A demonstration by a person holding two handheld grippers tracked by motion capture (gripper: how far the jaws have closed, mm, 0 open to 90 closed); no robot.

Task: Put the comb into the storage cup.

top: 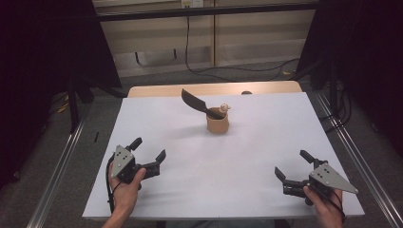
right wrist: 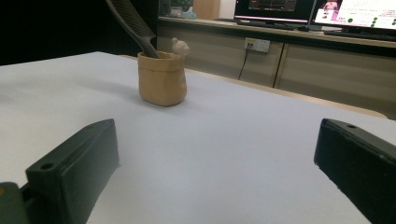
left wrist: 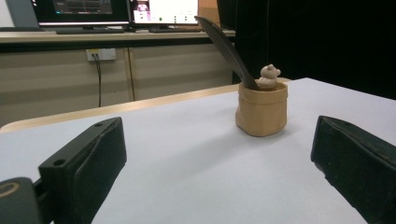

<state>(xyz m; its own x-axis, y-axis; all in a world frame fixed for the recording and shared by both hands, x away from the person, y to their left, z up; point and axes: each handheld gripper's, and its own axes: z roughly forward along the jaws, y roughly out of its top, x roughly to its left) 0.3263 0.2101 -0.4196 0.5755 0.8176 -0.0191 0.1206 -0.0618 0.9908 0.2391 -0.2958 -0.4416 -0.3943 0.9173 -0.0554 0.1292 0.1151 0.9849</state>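
Observation:
A small tan pot (top: 217, 124) (left wrist: 262, 110) (right wrist: 162, 83) stands upright on the white table top (top: 190, 156), a little behind its middle. A black spatula (top: 196, 102) (left wrist: 226, 48) (right wrist: 132, 23) leans out of it toward the left, and a small tan figure (top: 224, 108) (left wrist: 269, 76) (right wrist: 180, 46) sticks up at its rim. My left gripper (top: 149, 149) (left wrist: 219, 172) rests open near the front left, jaws wide apart with nothing between them. My right gripper (top: 292, 164) (right wrist: 217, 172) sits open near the front right, also holding nothing.
A wooden table edge (top: 214, 89) shows behind the white top. Cables (top: 199, 66) run over the floor at the back. Metal rails (top: 62, 161) flank the table. Monitors (left wrist: 116, 9) stand on a desk in the gripper views.

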